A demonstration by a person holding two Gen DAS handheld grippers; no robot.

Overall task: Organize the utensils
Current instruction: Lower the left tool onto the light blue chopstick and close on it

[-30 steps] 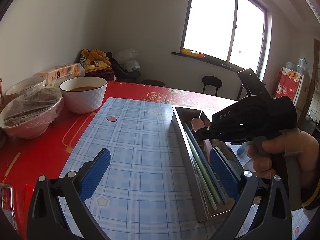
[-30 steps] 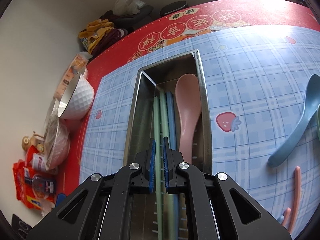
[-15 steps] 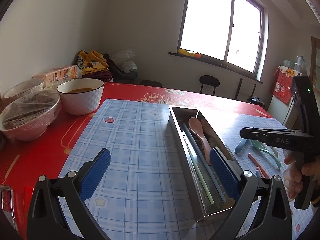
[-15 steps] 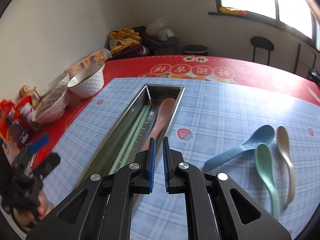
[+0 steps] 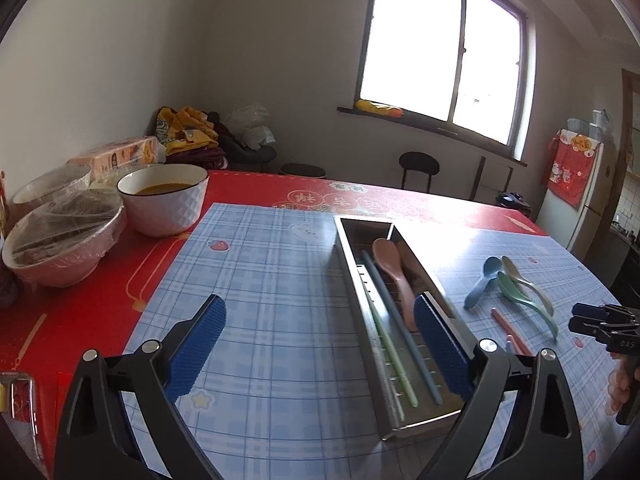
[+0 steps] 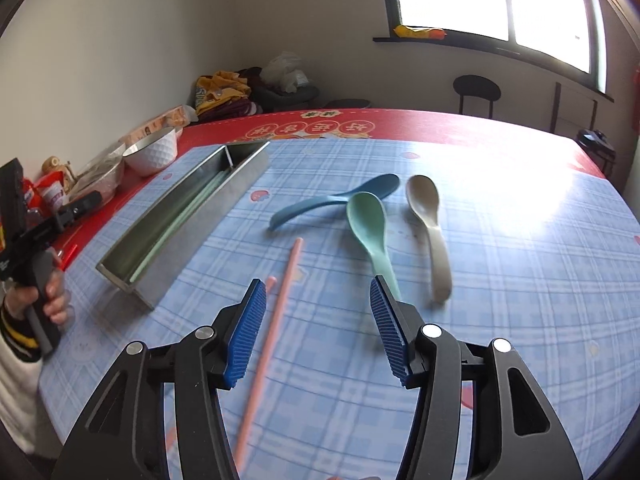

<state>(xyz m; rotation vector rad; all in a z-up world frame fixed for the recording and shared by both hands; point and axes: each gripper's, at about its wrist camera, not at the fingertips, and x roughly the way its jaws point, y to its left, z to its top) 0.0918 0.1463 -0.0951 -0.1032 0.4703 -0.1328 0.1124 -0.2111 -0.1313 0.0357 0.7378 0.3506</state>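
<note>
A long steel utensil tray (image 5: 352, 280) (image 6: 208, 224) lies on the blue checked mat. It holds a pink spoon (image 5: 394, 268), a blue chopstick (image 5: 400, 320) and a green chopstick (image 5: 390, 346). On the mat to its right lie a blue spoon (image 6: 336, 200), a green spoon (image 6: 370, 228), a beige spoon (image 6: 430, 220) and pink chopsticks (image 6: 276, 312). My right gripper (image 6: 318, 328) is open and empty, low over the pink chopstick and the green spoon's handle. My left gripper (image 5: 320, 348) is open and empty, near the tray's front end.
A white bowl of orange liquid (image 5: 164, 196) and wrapped bowls (image 5: 64, 236) stand on the red tablecloth at the left. Snack packets (image 6: 44, 192) sit by the table's edge. Chairs (image 5: 418, 168) stand beyond the table under the window.
My right gripper left the tray, swung right to the loose spoons and chopsticks, and opened. My left gripper stayed open and hardly moved.
</note>
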